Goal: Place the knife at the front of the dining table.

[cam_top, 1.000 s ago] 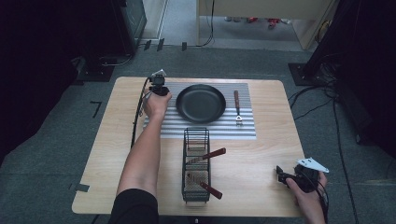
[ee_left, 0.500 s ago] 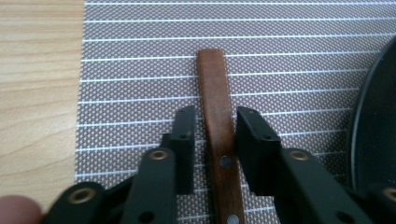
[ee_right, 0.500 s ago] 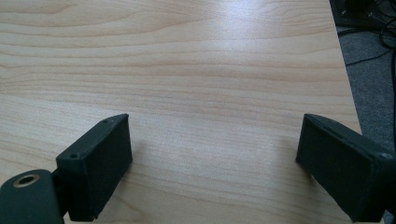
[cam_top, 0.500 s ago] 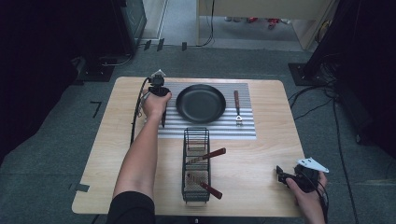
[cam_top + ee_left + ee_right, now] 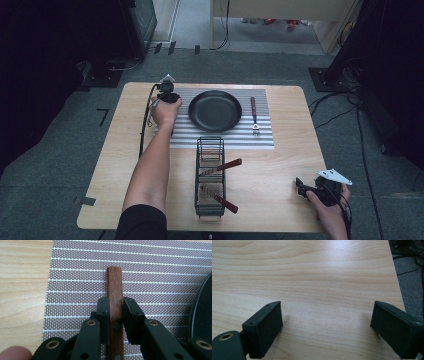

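The left hand-held gripper has just been closing and now clamps a wooden handle lying on the striped mat, just left of the pan. The right hand-held gripper hangs released over bare worktop.

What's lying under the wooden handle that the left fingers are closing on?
The striped placemat lies under the wooden handle, with the black pan beside it. The left gripper covers the handle's near end, hiding the utensil's head.
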{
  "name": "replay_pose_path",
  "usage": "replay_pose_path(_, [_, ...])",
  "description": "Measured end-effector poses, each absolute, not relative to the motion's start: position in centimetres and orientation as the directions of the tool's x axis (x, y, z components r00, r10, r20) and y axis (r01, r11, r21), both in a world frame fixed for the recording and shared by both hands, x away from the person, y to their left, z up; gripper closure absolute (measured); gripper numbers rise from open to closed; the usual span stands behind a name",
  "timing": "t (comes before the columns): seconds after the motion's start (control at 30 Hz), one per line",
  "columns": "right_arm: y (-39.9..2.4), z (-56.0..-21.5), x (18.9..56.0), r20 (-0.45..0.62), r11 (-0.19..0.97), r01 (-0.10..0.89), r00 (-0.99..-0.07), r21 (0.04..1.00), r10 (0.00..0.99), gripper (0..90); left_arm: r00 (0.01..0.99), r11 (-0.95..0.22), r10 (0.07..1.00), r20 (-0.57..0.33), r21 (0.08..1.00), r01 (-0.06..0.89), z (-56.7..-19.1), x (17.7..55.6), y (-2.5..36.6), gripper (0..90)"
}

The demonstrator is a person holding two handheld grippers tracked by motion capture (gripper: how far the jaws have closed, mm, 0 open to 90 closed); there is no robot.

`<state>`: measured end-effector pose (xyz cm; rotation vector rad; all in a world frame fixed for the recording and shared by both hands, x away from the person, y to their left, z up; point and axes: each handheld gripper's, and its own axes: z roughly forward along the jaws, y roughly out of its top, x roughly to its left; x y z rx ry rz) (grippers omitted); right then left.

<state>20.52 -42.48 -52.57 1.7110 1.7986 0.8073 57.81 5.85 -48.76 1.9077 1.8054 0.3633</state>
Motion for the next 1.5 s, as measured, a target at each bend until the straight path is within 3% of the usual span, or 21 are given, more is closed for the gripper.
replay_pose_path(0.6, [-42.5,-52.6,20.5,0.029,0.022,0.684,-0.062,0.729,0.998,9.8,0.068,0.027,0.984,-0.163,0.519,0.854,-48.8,57.7,6.1,76.2])
replay_pose_path(0.93, [-42.5,-52.6,20.5,0.029,0.022,0.684,-0.062,0.729,0.998,9.8,0.111,0.044,0.967,-0.230,0.579,0.814,-47.7,57.3,6.0,49.3])
replay_pose_path(1.0, [-42.5,-52.6,20.5,0.029,0.021,0.685,-0.062,0.729,0.998,9.8,0.124,0.031,0.970,-0.209,0.611,0.791,-46.8,56.9,6.0,37.3])
replay_pose_path(1.2, [-42.5,-52.6,20.5,0.028,0.022,0.685,-0.062,0.729,0.998,9.8,0.146,0.046,0.957,-0.251,0.628,0.777,-45.7,56.3,6.2,17.6])
replay_pose_path(1.23, [-42.5,-52.6,20.5,0.028,0.022,0.685,-0.062,0.729,0.998,9.8,0.155,0.038,0.956,-0.248,0.629,0.776,-45.6,56.2,6.2,17.6])
replay_pose_path(1.27, [-42.5,-52.6,20.5,0.028,0.022,0.684,-0.062,0.729,0.998,9.9,0.169,0.018,0.959,-0.228,0.643,0.765,-45.3,55.6,6.2,10.7])
replay_pose_path(1.33, [-42.5,-52.6,20.5,0.028,0.022,0.684,-0.062,0.729,0.998,9.8,0.175,0.014,0.958,-0.226,0.648,0.761,-45.2,55.4,6.2,9.8])
replay_pose_path(1.4, [-42.5,-52.6,20.5,0.028,0.022,0.684,-0.062,0.729,0.998,9.9,0.191,-0.002,0.958,-0.215,0.659,0.752,-45.0,54.9,6.3,1.6])
replay_pose_path(1.5, [-42.5,-52.6,20.5,0.028,0.022,0.684,-0.062,0.729,0.998,9.8,0.219,-0.032,0.955,-0.202,0.663,0.748,-45.0,54.0,6.4,0.1])
